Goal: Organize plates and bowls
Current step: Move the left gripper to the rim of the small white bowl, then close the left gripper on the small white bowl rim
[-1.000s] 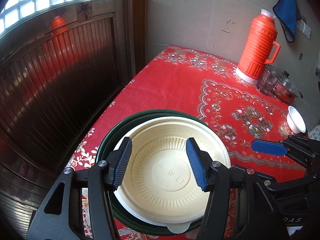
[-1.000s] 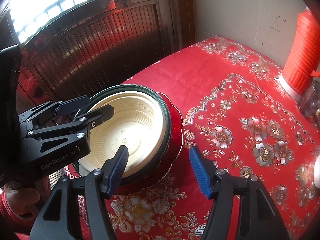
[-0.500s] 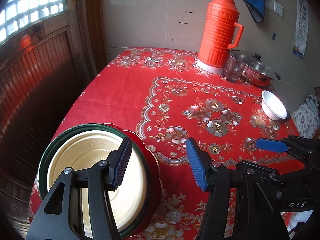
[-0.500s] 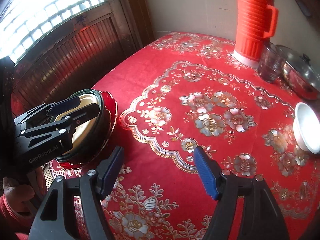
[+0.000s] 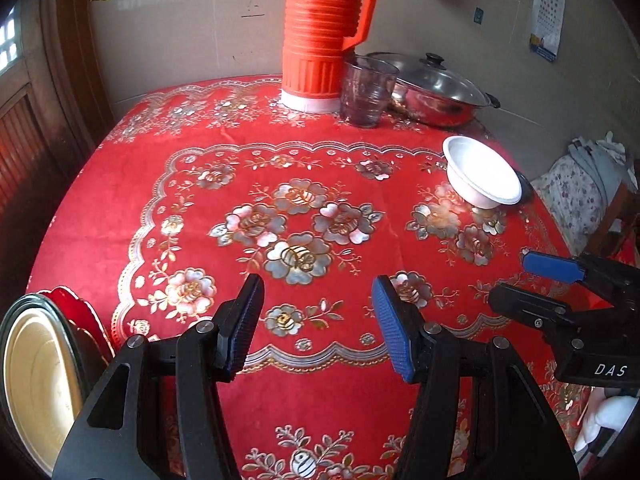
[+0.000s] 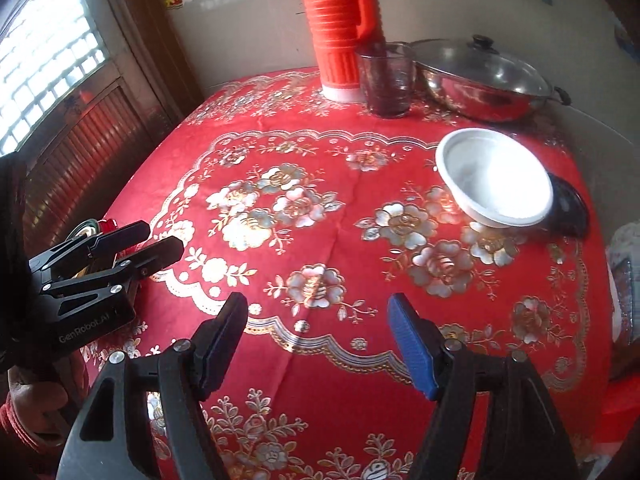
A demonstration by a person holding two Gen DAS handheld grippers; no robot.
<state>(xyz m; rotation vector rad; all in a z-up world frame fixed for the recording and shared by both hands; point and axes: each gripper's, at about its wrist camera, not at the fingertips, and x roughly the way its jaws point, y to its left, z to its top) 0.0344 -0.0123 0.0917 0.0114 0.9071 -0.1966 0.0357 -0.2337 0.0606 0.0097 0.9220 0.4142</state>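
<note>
Orange thermos, glass tumbler, lidded steel pot on red tablecloth

Red floral worktop carries an orange thermos, glass tumbler, lidded steel pan, white bowl and stacked dishes.

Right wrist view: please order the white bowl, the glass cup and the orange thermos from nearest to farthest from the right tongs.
1. White bowl, right side of the table.
2. Glass cup, far end, centre.
3. Orange thermos, just behind the cup, slightly left.
</note>
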